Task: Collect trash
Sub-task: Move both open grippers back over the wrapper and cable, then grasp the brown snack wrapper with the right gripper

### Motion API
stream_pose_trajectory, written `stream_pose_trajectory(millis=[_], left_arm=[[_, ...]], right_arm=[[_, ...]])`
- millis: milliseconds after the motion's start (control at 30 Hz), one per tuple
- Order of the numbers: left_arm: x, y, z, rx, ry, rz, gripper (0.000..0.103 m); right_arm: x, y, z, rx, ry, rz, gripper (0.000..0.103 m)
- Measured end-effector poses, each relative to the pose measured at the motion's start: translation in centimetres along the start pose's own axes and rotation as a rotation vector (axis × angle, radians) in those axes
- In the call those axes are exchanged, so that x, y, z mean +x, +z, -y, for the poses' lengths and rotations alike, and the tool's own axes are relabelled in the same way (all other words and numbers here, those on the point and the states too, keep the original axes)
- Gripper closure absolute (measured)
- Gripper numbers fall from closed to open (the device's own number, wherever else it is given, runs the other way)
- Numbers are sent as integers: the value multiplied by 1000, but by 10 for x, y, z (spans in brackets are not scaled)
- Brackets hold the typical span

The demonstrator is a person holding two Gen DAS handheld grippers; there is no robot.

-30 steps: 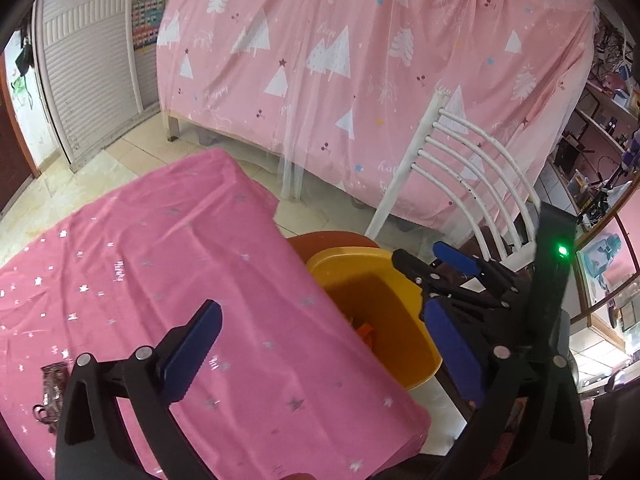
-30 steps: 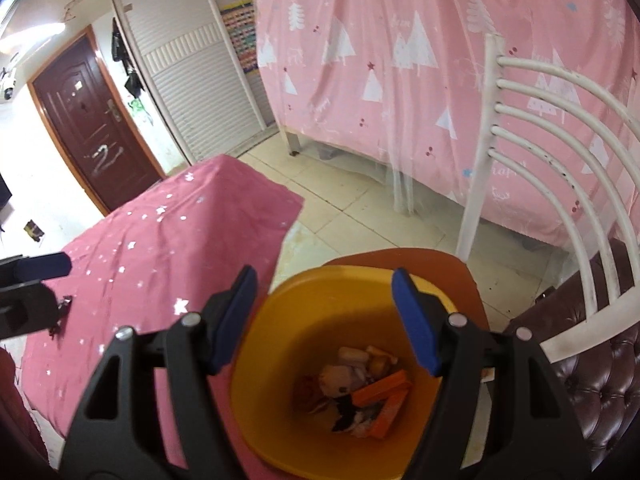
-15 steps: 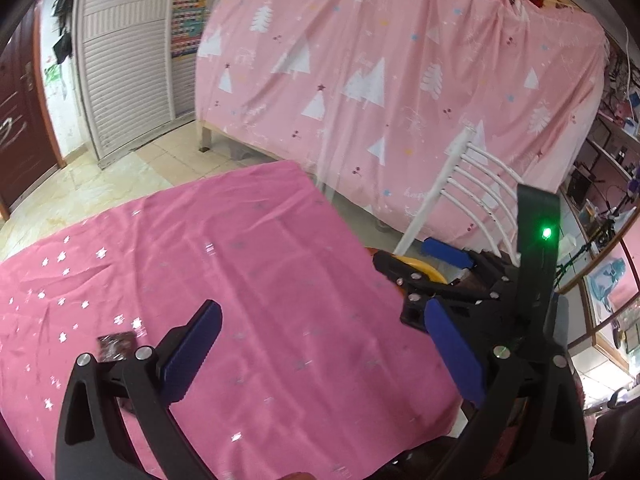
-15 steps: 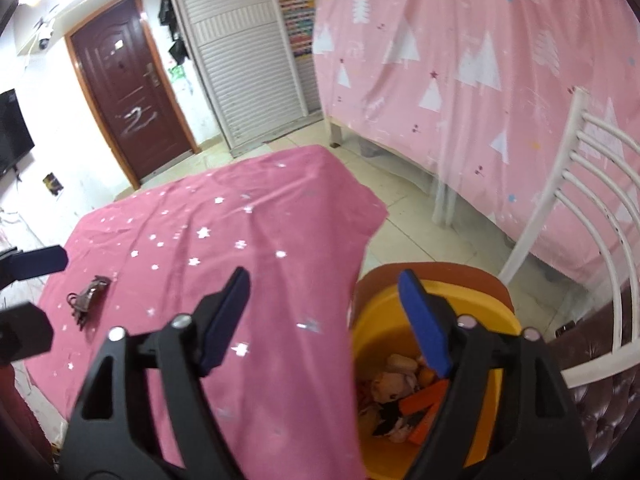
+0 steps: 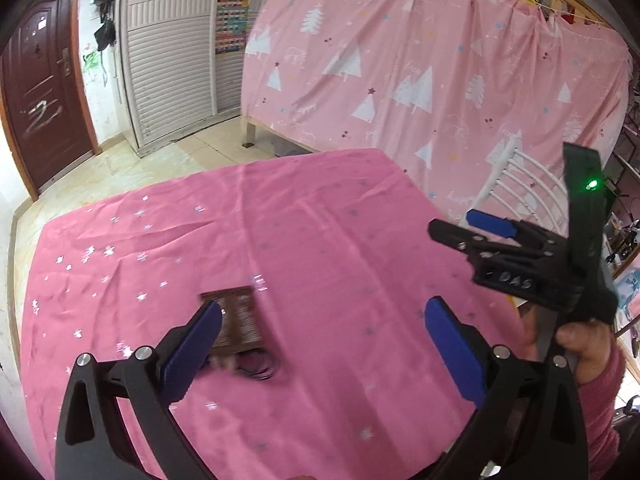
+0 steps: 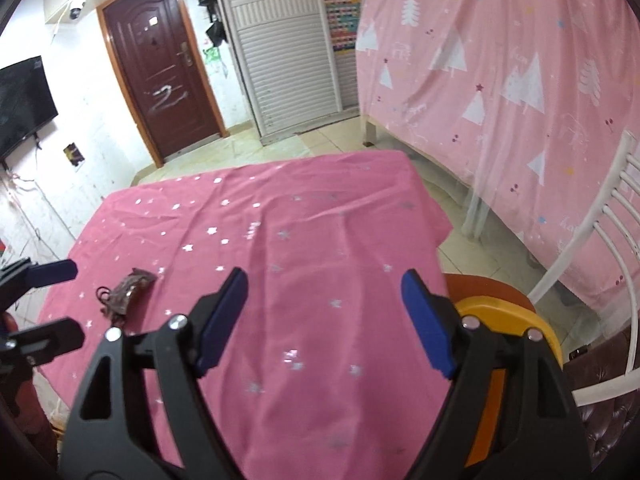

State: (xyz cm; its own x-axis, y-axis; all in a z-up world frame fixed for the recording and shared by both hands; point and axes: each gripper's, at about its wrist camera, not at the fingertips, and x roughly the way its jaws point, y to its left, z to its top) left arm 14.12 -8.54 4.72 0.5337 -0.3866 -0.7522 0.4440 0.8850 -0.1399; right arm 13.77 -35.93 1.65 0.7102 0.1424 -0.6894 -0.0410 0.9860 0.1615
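A pink tablecloth point(image 6: 304, 240) dotted with silver stars covers the table, its far edge hanging toward a pale tiled floor point(image 6: 280, 148). Beyond it a pink curtain point(image 5: 440, 80) printed with white trees hangs from a line. A white slatted chair point(image 6: 600, 240) stands at the right. A dark brown door point(image 6: 160, 68) sits in the far wall beside a white shuttered cabinet point(image 6: 288, 48), and a television point(image 6: 24, 100) hangs at the left.
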Motion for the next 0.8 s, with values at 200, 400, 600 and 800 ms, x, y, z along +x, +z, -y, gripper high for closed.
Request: stream_pose_trajectory(millis=[200, 400, 600, 800], left_arm=[[6, -17, -27, 1, 54, 1, 8], [18, -28, -45, -10, 111, -32, 8], [31, -35, -55, 7, 78, -84, 8], [41, -36, -51, 34, 47, -95, 8]], right_arm=[[12, -3, -22, -35, 10, -36, 27], [22, -2, -39, -60, 30, -59, 24], [30, 2, -57, -82, 76, -80, 24], [35, 4, -71, -97, 84, -90, 24]])
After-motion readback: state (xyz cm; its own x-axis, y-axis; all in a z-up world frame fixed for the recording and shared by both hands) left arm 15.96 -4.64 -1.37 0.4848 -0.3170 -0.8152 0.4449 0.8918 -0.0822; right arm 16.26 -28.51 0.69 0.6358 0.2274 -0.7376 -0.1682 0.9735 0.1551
